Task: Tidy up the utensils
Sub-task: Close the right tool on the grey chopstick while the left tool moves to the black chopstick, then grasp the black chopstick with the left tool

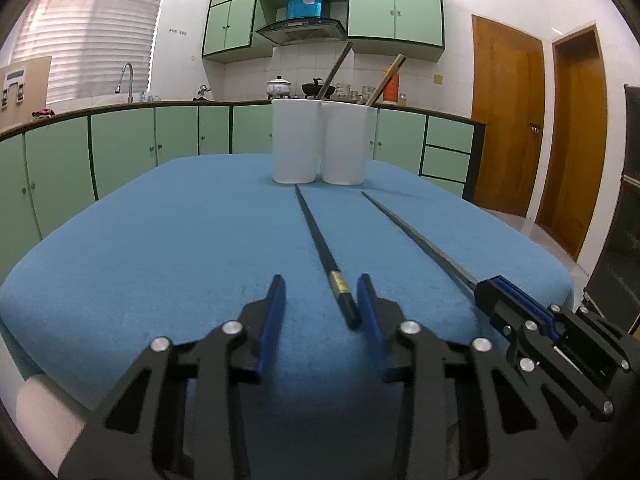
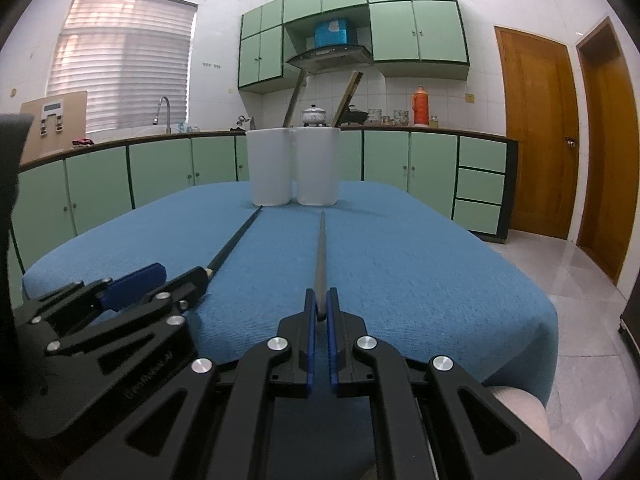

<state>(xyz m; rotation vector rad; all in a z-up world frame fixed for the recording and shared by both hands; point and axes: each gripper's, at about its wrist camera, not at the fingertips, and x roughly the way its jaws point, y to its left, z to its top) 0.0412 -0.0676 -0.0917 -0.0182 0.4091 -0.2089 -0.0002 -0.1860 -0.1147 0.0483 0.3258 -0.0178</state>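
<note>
Slim black chopstick (image 1: 320, 240) lies between half-open left jaws; right jaws pinch grey chopstick (image 2: 321, 256).

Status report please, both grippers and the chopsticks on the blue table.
Right hand-held gripper shut on grey chopstick. Left hand-held gripper open around black chopstick, not clamped. Path to white cups unobstructed.

Black left gripper (image 1: 320, 300), blue pads, silver screws
</note>
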